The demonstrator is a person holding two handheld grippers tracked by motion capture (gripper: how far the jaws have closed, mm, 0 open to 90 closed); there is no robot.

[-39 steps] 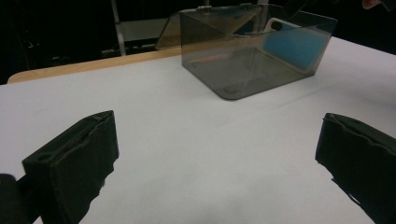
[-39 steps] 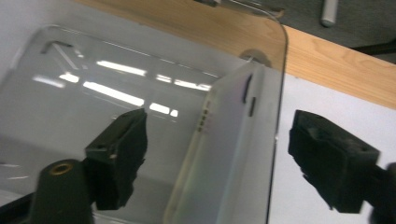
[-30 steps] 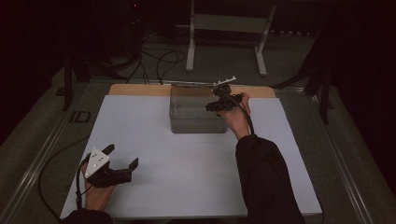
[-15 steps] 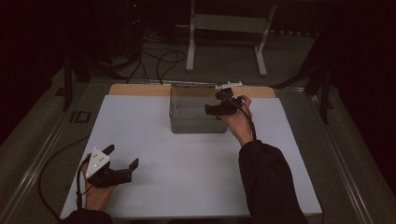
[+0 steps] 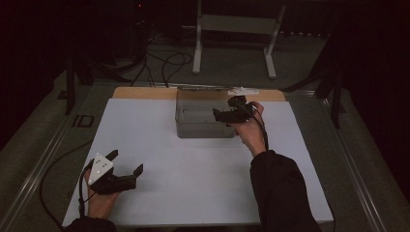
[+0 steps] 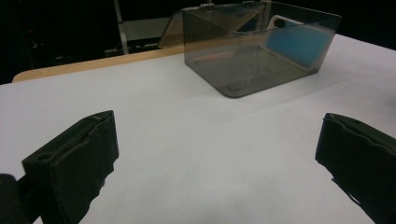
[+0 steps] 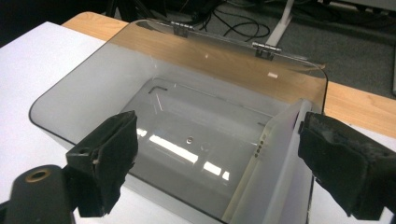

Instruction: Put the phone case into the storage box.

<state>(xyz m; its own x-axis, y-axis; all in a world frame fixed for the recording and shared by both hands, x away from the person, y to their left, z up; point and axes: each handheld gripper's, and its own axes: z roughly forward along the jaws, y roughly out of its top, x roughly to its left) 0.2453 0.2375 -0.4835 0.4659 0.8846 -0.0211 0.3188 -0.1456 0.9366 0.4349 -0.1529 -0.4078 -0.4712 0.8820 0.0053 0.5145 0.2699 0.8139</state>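
Note:
A smoky clear plastic box (image 5: 203, 123) stands at the back middle of the white table, its hinged lid (image 7: 210, 51) swung open toward the far edge. A flat white slab (image 7: 275, 158) leans upright inside against the box's right wall. Through the wall its face looks blue (image 6: 299, 44). My right gripper (image 5: 217, 116) hovers over the right side of the box (image 7: 70, 93), open, jaws wide with nothing between them (image 7: 217, 133). My left gripper (image 5: 128, 162) rests low at the table's front left, open and holding nothing (image 6: 217, 123), pointing toward the box (image 6: 252, 60).
The white table top (image 5: 193, 169) has a wooden strip (image 5: 140, 93) along its far edge. Beyond it, cables (image 5: 164, 63) lie on the dark floor beside a metal stand (image 5: 232, 38). A metal rail (image 5: 43, 164) runs along the table's left side.
My right gripper has shifted slightly nearer and lower over the box's right side. The left gripper has stayed put.

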